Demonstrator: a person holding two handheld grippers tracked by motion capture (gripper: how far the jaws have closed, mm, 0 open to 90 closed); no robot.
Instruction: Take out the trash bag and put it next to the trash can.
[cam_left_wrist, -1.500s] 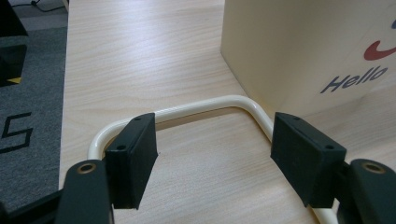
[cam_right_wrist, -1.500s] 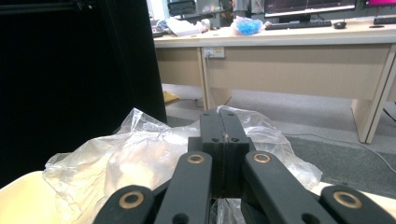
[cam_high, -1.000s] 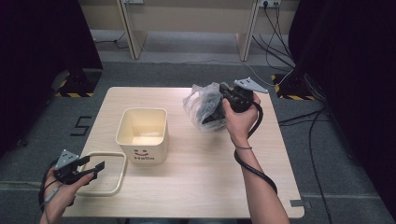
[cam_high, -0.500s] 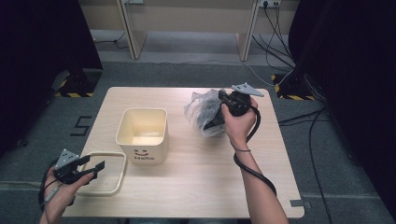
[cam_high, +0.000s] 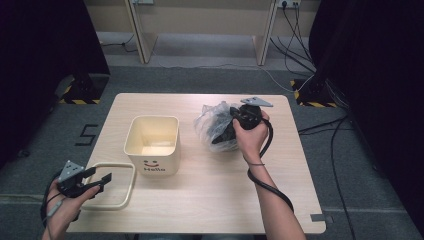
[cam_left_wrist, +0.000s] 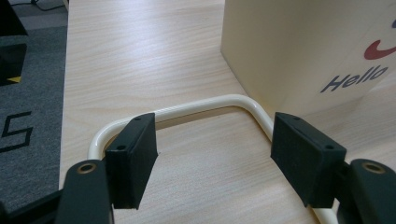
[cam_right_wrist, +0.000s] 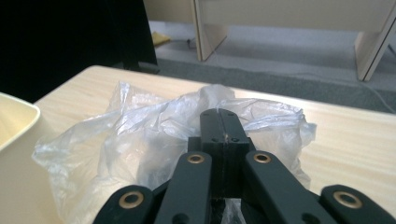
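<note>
A crumpled clear plastic bag (cam_high: 210, 120) sits at the back right of the wooden table (cam_high: 210, 200). My right gripper (cam_high: 220, 137) is shut on it from the right. In the right gripper view its jaws (cam_right_wrist: 219, 121) are pressed together, with the bag's film (cam_right_wrist: 140, 130) bunched around them. A cream bin (cam_high: 152, 145) printed "Hello" stands left of the bag. A cream loop-shaped frame (cam_high: 117, 167) lies flat by the bin's front left. My left gripper (cam_high: 97, 179) is open over the frame's near part. In the left gripper view, the frame's curved bar (cam_left_wrist: 205, 105) runs beyond the jaws (cam_left_wrist: 212, 158).
The bin's wall (cam_left_wrist: 299, 51) stands close on the right of the left gripper. The table's left edge and grey carpet (cam_high: 60, 135) lie just beyond that hand. Cables (cam_high: 340, 130) trail on the floor at the right, with desk legs behind the table.
My right gripper has come towards the near side and lower, and the plastic bag has shifted with it. The left gripper has stayed in place.
</note>
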